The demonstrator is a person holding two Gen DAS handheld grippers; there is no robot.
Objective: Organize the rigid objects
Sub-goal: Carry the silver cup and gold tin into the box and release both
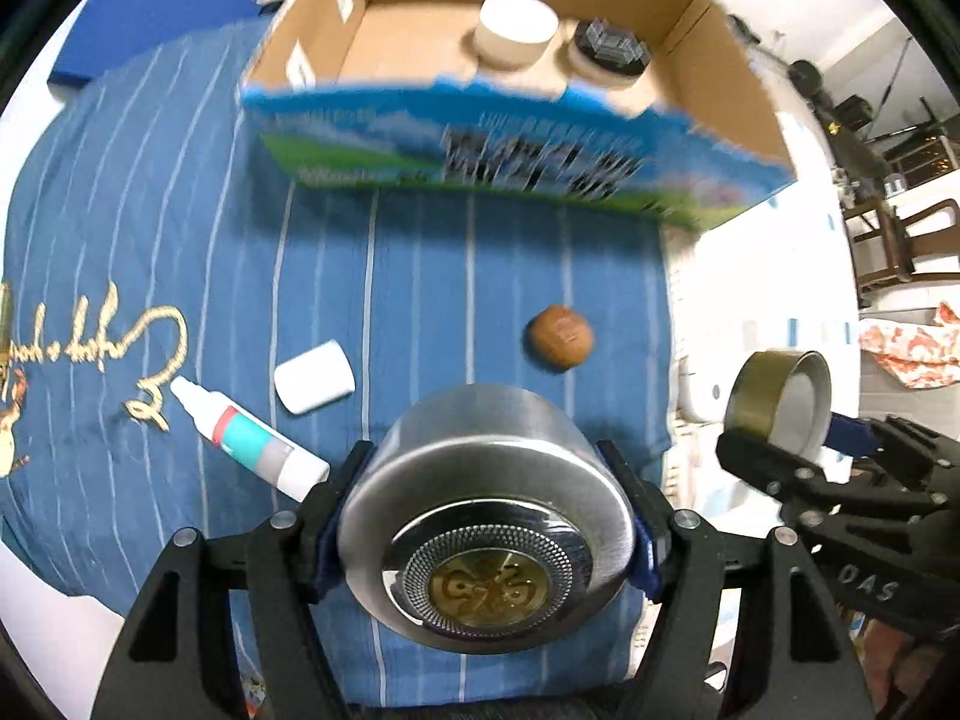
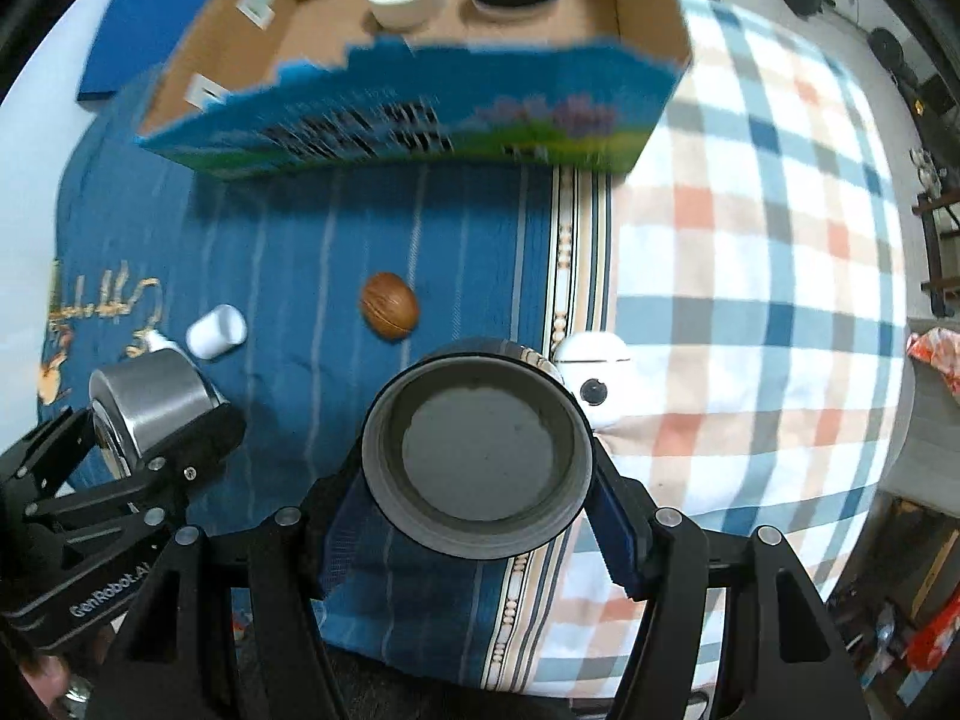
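A: Brushed steel round tin [image 1: 486, 516], with a perforated ring and a brass-coloured medallion on its end face: it is clamped on its curved wall between the pads of the left gripper [image 1: 480, 516] and is held clear of the blue striped cloth [image 1: 420, 276]. A dull olive-grey round tin [image 2: 477, 456], open end toward the camera and grey inside, is gripped the same way across its wall by the right gripper [image 2: 480, 462].

B: Step in hand?

A: The carry is judged to be under way. Both tins are held short of the open cardboard box with the blue and green printed front [image 1: 480, 162], which stands at the far end of the cloth. A white cylindrical jar [image 1: 516, 30] and a dark-lidded round jar [image 1: 609, 51] are already lodged against its back wall.

B: What is called for next?

A: Each tin is to be lifted over the printed front wall and set down on the bare cardboard floor, left of or in front of the two jars. The tins are smooth and round, so a slip is to be expected if the hold is eased early.

B: Items still loose?

A: A brown walnut-shaped object [image 1: 561, 337], a small white rounded block [image 1: 314, 377] and a white squeeze tube with a teal and red label [image 1: 249, 443] are listed on the cloth; a white domed device [image 2: 594, 375] is noted at the cloth's border, just beside the checked sheet [image 2: 750, 276].
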